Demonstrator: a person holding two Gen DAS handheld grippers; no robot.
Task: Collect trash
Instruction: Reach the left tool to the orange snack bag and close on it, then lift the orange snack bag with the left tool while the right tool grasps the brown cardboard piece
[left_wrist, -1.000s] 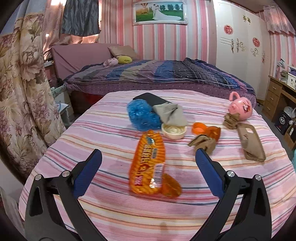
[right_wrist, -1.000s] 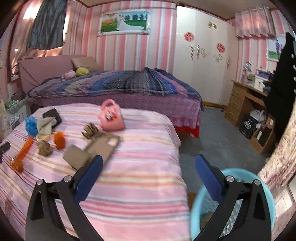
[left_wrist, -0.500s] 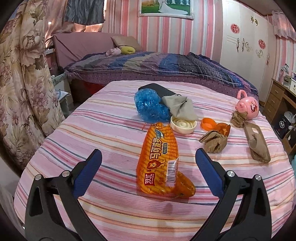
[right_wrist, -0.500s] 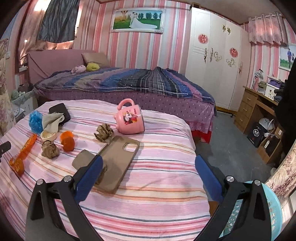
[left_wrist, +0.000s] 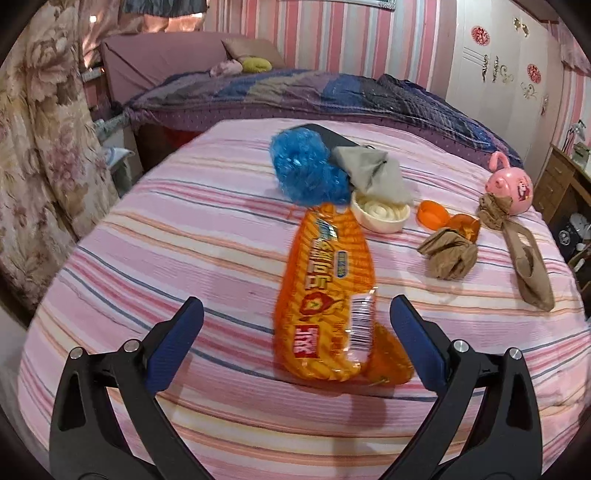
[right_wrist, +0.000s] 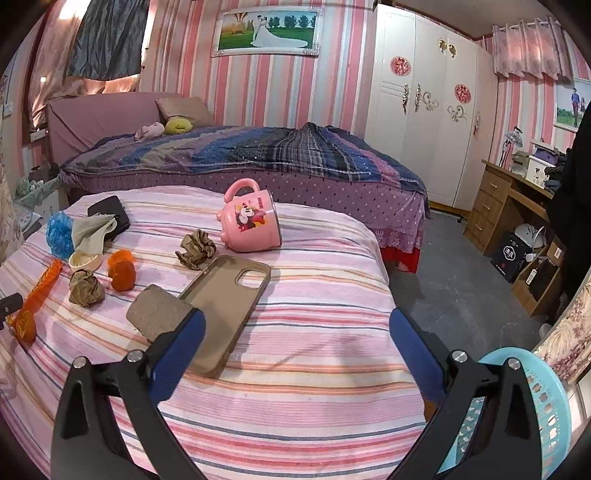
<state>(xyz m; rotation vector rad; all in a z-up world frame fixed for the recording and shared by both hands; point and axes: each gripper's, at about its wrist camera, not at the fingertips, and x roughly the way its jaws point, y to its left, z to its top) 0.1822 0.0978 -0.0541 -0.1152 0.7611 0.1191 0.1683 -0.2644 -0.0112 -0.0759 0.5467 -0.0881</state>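
An orange snack wrapper (left_wrist: 327, 295) lies on the pink striped bed (left_wrist: 184, 240), its near end between the fingers of my open left gripper (left_wrist: 295, 339). Behind it lie a blue plastic wad (left_wrist: 304, 168), a cream lid (left_wrist: 380, 214), orange plastic pieces (left_wrist: 448, 221) and a crumpled brown paper ball (left_wrist: 448, 256). My right gripper (right_wrist: 295, 350) is open and empty above the bed's near right part. In its view I see the wrapper (right_wrist: 40, 288), two brown paper balls (right_wrist: 85, 288) (right_wrist: 195, 249), the orange pieces (right_wrist: 122, 271) and a light blue basket (right_wrist: 532, 413) on the floor at lower right.
A tan phone case (right_wrist: 229, 295), a grey-brown pad (right_wrist: 159, 312), a pink mug on its side (right_wrist: 251, 221), a grey cloth (right_wrist: 90, 230) and a black object (right_wrist: 110, 216) also lie on the bed. A second bed (right_wrist: 258, 155) stands behind, a desk (right_wrist: 517, 199) at right, curtains (left_wrist: 40, 147) at left.
My left gripper has moved closer to the orange wrapper, now between its fingers. My right gripper has swung left and forward over the bed; the basket has slid to the frame's lower right.
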